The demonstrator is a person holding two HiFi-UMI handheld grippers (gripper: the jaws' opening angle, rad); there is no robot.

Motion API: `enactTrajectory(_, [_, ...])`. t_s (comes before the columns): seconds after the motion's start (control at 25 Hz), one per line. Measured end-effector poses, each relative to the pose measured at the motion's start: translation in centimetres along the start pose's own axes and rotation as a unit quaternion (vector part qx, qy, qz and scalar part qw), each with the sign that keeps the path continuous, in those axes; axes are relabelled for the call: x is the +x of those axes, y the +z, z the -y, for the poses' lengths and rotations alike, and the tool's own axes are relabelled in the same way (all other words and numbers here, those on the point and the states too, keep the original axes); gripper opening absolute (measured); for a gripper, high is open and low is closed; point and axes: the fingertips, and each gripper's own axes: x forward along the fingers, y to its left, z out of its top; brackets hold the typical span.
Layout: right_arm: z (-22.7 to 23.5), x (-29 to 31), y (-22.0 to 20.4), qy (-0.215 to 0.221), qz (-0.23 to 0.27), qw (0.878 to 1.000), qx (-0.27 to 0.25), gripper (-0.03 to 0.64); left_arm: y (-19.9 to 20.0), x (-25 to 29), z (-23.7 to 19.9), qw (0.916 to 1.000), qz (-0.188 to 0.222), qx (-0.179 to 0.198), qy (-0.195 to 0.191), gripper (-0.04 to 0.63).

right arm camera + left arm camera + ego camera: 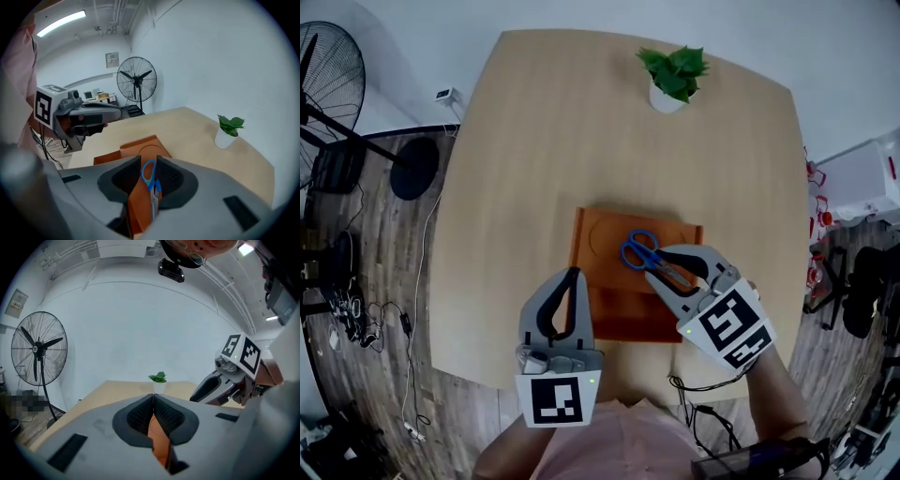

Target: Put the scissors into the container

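While the right gripper (pixel 656 262) clamps their blades, the blue-handled scissors (pixel 639 251) sit over the orange container (pixel 598 234); the left gripper (pixel 575 273), closed and empty, hovers at its near-left edge, potted plant (pixel 673 75) beyond.

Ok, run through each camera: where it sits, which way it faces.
Head view: on the person's head, looking steeply down at the table; shows left claw, right claw, forearm.
Left gripper view: rides the left claw, facing along shut jaws towards the plant; right claw at right.
Right gripper view: rides the right claw, facing past gripped scissors to the tray; left claw at left.
Shared: all three show the plant.
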Motion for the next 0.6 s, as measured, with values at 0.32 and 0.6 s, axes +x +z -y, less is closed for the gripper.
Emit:
enactTrajectory(0.32, [0.6,5.7,-2.6,0.010,-0.065,0.998,0.000,0.107,-2.7,1.2,-1.7,0.9993,-0.037,-0.001,0.000,0.012])
enactTrajectory(0.6, [1.9,7.5,-3.5,-0.019,-0.090,0.996,-0.002,0.094,-3.6,1.7,-2.8,0.9990,-0.044,0.003,0.004,0.012])
